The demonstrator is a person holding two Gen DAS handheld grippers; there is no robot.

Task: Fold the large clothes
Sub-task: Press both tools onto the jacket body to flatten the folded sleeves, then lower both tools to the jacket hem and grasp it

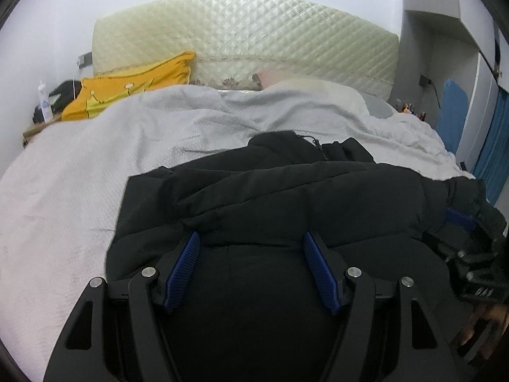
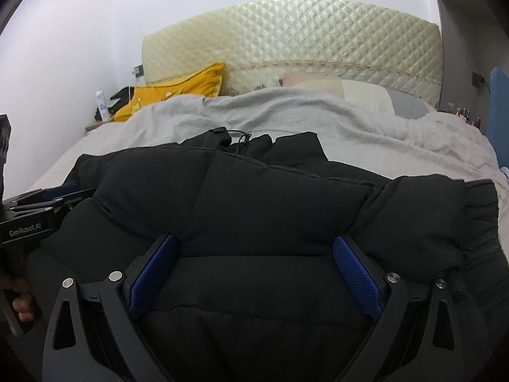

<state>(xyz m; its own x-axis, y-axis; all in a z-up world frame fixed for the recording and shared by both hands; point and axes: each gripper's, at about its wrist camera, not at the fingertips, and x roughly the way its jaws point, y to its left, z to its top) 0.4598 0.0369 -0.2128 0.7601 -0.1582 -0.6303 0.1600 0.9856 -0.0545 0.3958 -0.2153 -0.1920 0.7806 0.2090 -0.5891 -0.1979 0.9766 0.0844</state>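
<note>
A black puffer jacket (image 1: 286, 197) lies bunched on the bed, its near edge under both grippers; it also shows in the right wrist view (image 2: 270, 197). My left gripper (image 1: 251, 238) is open, its blue pads (image 1: 183, 267) spread wide over the jacket's near fold. My right gripper (image 2: 256, 242) is open too, its blue pads (image 2: 356, 273) spread on either side of a padded panel. The right gripper shows at the right edge of the left wrist view (image 1: 470, 254), and the left one at the left edge of the right wrist view (image 2: 35, 210). Fabric fills the space between each pair of fingers.
The bed has a light grey cover (image 1: 79, 191) and a cream quilted headboard (image 1: 248, 38). A yellow pillow (image 1: 133, 86) and a white pillow (image 1: 318, 89) lie at the head. A nightstand with a bottle (image 1: 44, 102) is at the left, blue items (image 1: 451, 114) at the right.
</note>
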